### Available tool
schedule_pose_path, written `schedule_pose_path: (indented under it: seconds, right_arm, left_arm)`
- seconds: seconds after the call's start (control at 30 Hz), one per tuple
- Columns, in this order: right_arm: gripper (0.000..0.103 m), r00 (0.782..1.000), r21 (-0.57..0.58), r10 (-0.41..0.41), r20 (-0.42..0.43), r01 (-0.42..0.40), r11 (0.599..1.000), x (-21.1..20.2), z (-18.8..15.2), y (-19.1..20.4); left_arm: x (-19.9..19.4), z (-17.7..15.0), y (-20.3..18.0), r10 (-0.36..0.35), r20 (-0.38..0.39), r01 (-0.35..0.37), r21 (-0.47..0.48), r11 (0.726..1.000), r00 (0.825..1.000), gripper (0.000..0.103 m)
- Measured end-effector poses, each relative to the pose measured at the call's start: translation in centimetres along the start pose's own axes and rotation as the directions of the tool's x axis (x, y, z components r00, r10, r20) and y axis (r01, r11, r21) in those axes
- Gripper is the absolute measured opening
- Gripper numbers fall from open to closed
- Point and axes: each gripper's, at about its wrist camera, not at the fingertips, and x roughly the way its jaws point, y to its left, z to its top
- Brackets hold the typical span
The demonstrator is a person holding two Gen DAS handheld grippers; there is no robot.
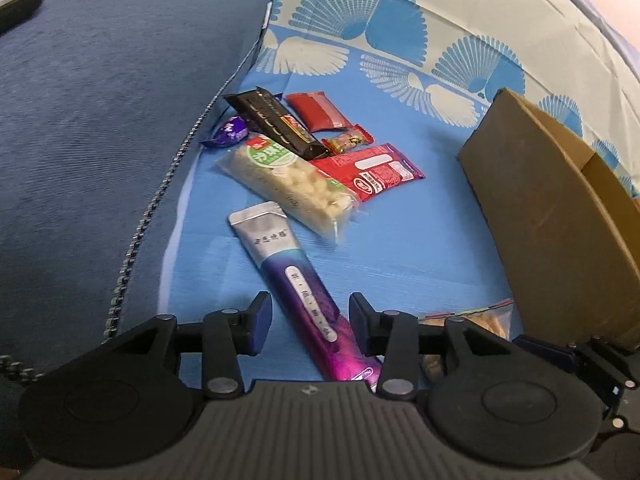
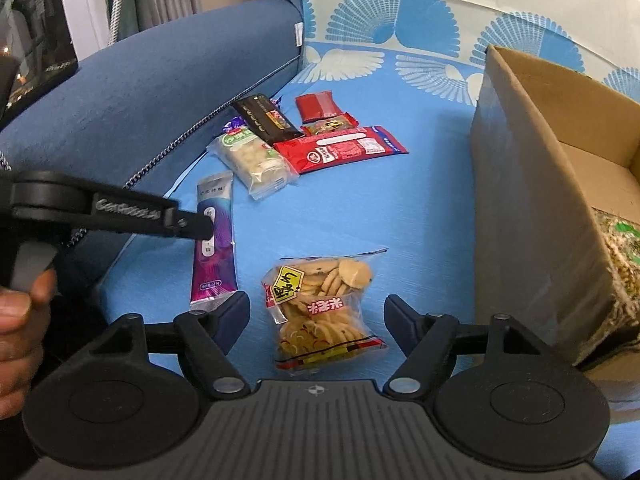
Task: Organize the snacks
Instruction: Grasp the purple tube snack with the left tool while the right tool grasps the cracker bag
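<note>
Glossy foil-plastic purple packet [image 1: 308,292], clear shiny plastic cracker bag [image 2: 324,308]. Matt rough cardboard box [image 2: 532,184]. Ribbed blue cloth sofa arm [image 1: 100,128], matt black plastic grippers.

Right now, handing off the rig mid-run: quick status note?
Left tool: open, straddling the purple-silver stick pack, not gripping.
Right tool: open, around the clear cracker bag, not closed.
Cardboard box on the right already holds one green-labelled pack.
Still on the blue sheet: the pile by the cushion with the puffed-snack bag, long red pack, black bar, small red pouch, small candy, purple candy.
Left: likely close on both, box them, then the pile.
</note>
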Motion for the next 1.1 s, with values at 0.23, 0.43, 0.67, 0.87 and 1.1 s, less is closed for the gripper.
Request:
schedule_pose_path:
  seconds: [0.23, 0.43, 0.67, 0.87, 1.1]
  right_arm:
    - [0.076, 1.000, -0.001, -0.003, 0.003, 0.003, 1.000, 0.6, 0.0, -0.2]
    - [0.076, 1.000, -0.018, -0.021, 0.001, 0.021, 1.000, 1.3, -0.2, 0.0]
    - [0.057, 0.999, -0.086, -0.040, 0.006, 0.040, 0.995, 1.6, -0.6, 0.9]
    - [0.054, 0.997, -0.100, -0.056, 0.043, 0.060, 0.993, 0.9, -0.5, 1.4]
    - [0.054, 0.997, -0.075, -0.058, 0.050, 0.062, 0.995, -0.5, -0.5, 1.2]
  left_arm:
    - [2.1, -0.6, -2.5, 0.094, -0.002, -0.093, 0.098, 0.991, 0.996, 0.056]
    - [2.9, -1.0, -3.8, 0.154, 0.043, -0.159, 0.167, 0.973, 0.987, 0.064]
    - [2.3, -1.0, -3.5, 0.132, 0.075, -0.143, 0.174, 0.974, 0.988, 0.024]
    - [-0.1, -0.6, -1.0, 0.034, 0.048, -0.036, 0.054, 0.998, 0.998, 0.011]
    - [-3.4, -1.7, 0.9, -0.066, -0.007, 0.066, -0.045, 0.997, 0.998, 0.009]
